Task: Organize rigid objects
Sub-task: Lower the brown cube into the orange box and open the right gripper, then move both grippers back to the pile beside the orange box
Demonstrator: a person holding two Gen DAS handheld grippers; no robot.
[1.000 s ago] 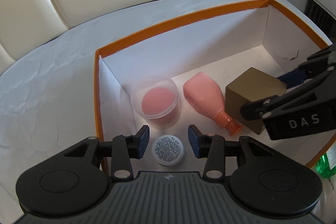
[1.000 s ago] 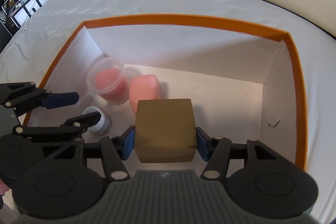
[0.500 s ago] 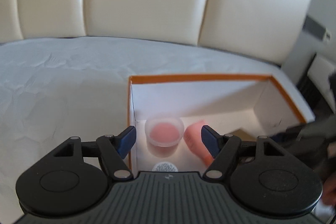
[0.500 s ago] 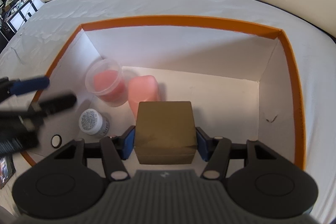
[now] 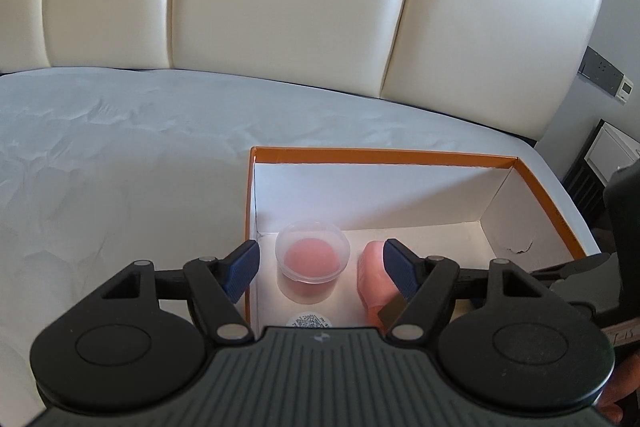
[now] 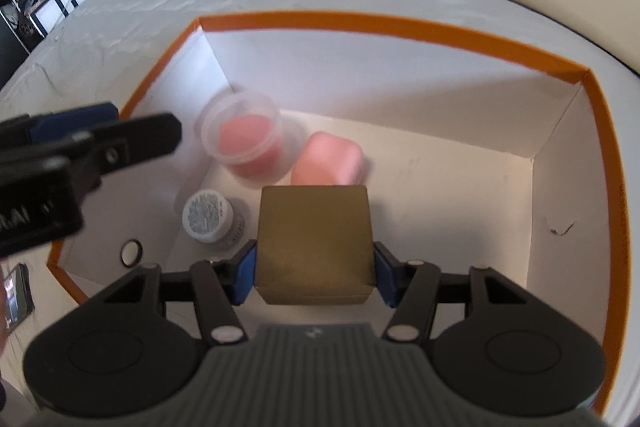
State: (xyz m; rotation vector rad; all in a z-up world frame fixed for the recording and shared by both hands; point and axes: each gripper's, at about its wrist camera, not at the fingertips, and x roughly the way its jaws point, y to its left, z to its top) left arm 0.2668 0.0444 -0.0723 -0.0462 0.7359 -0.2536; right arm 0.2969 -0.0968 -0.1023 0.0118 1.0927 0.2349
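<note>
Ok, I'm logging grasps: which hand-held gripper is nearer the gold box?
Right. The right hand-held gripper clamps the gold box; the left hand-held gripper hovers open, off to its left.

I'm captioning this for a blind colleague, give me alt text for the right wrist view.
The right claw grips a gold box over an orange-rimmed carton on a white bed. Inside the carton sit a clear cup of pink stuff, a pink bottle and a small white jar. The left claw, open, shows blurred at the left edge.
</note>
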